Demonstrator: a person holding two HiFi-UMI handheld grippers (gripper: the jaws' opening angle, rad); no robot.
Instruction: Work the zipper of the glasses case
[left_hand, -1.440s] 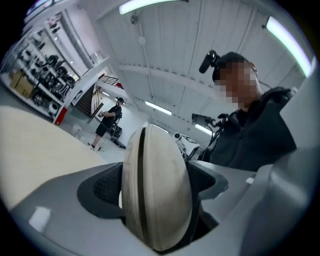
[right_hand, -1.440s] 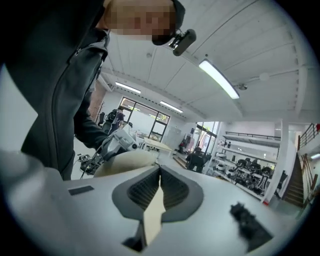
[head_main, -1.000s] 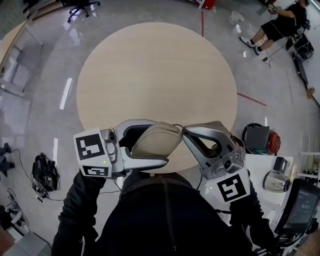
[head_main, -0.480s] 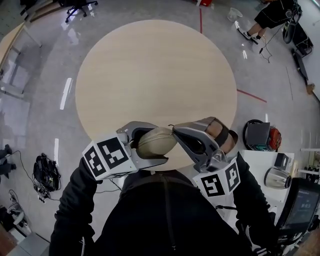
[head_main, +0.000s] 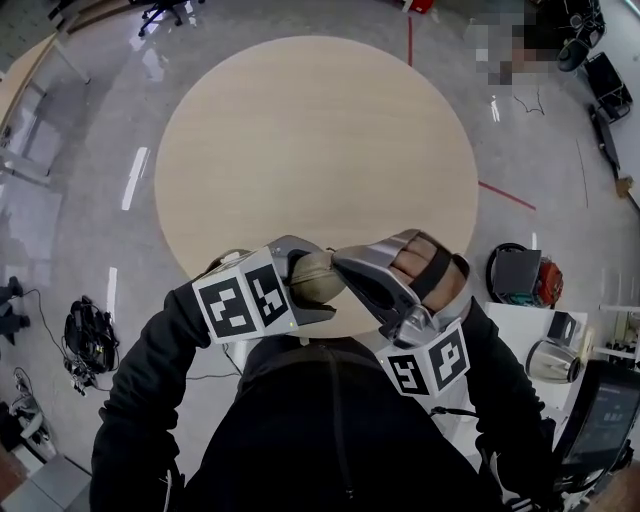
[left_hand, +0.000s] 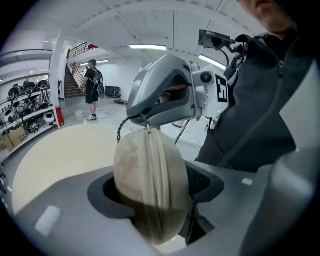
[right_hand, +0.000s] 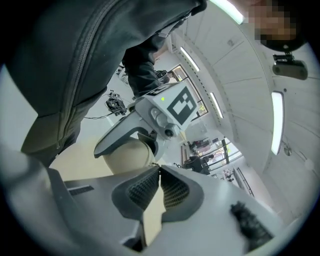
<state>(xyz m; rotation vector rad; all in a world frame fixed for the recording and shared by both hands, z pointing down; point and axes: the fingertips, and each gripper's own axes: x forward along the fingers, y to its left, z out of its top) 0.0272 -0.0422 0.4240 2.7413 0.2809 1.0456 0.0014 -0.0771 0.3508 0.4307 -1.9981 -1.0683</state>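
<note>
Pointing at right claw (head_main: 338, 263), glasses case (head_main: 312, 278) lengthwise in left claw (head_main: 323, 286).

- Round wooden table (head_main: 310, 150) fills the middle.
- Silver kettle (head_main: 548, 362) sits on a white desk (head_main: 515, 335), lower right.
- Black bag (head_main: 515, 272) lies on the floor nearby.
- Office chair (head_main: 165, 12) stands top left.
- A person (left_hand: 92, 90) stands by the stairs (left_hand: 75, 82).

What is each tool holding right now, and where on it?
Left tool, its jaws just closed further, clamps the glasses case around its body. Right tool, shut, pinches the zipper pull at the case's end.
</note>
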